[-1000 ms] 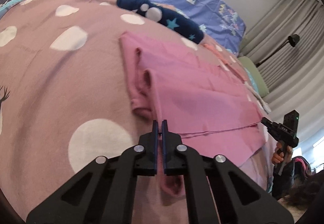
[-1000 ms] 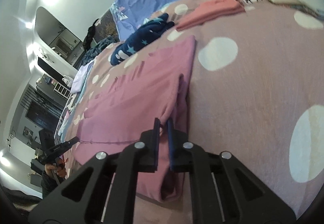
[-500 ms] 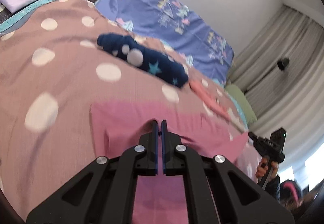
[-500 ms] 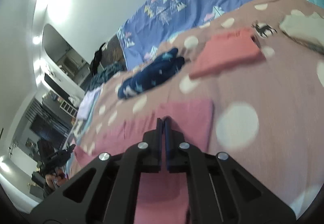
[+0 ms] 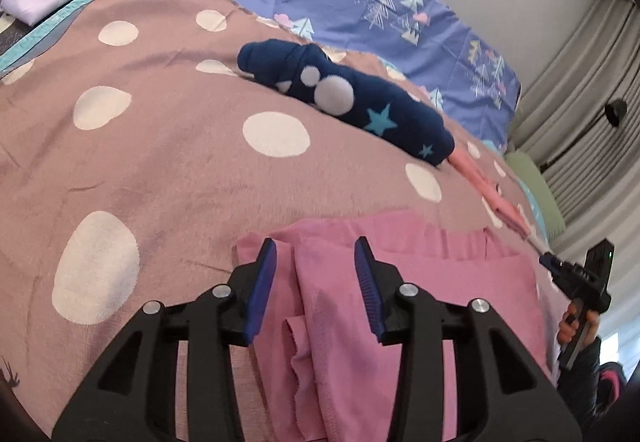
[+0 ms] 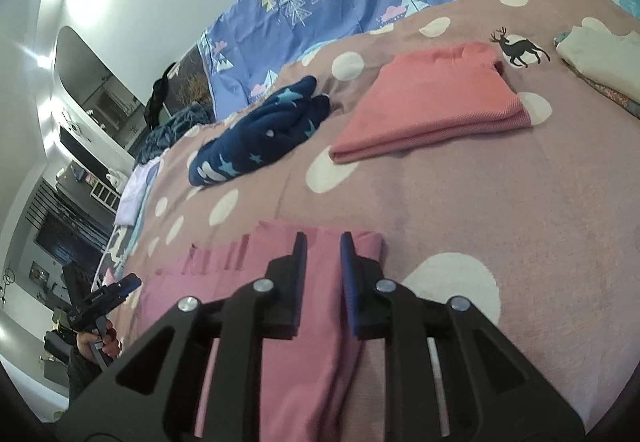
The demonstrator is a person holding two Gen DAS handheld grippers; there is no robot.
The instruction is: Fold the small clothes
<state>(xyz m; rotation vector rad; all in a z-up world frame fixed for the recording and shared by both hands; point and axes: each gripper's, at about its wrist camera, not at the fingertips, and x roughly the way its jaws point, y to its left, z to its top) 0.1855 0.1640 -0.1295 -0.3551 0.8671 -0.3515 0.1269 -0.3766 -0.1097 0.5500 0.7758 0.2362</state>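
As both pairs of jaws open over a fold just laid, the pink garment [image 5: 404, 306] lies doubled on the spotted bedspread [image 5: 160, 162], directly beneath the two tools. The left gripper [image 5: 316, 262] has just been opening; its blue-padded jaws stand well apart above the cloth's left edge, cloth between them but not pinched. The right gripper [image 6: 323, 254] has likewise just been opening to a narrower gap above the right edge, released.

Seen from the right wrist, the pink garment [image 6: 280, 322] shows a thin, matte knit with soft creases along its far hem and a loose flap on the left side. It looks light and limp, likely to sag and slide on itself when lifted, so the next fold probably calls for a pinch at two corners or along an edge, through all layers, not at the middle.

Beyond it rest a rolled navy fleece piece with stars [image 6: 260, 134] and a neatly folded coral top [image 6: 432, 106], both apart from the pink one. A pale folded stack [image 6: 600, 58] sits at the far right. A blue patterned sheet [image 5: 380, 14] covers the head of the bed, and grey curtains [image 5: 592, 90] hang beyond.
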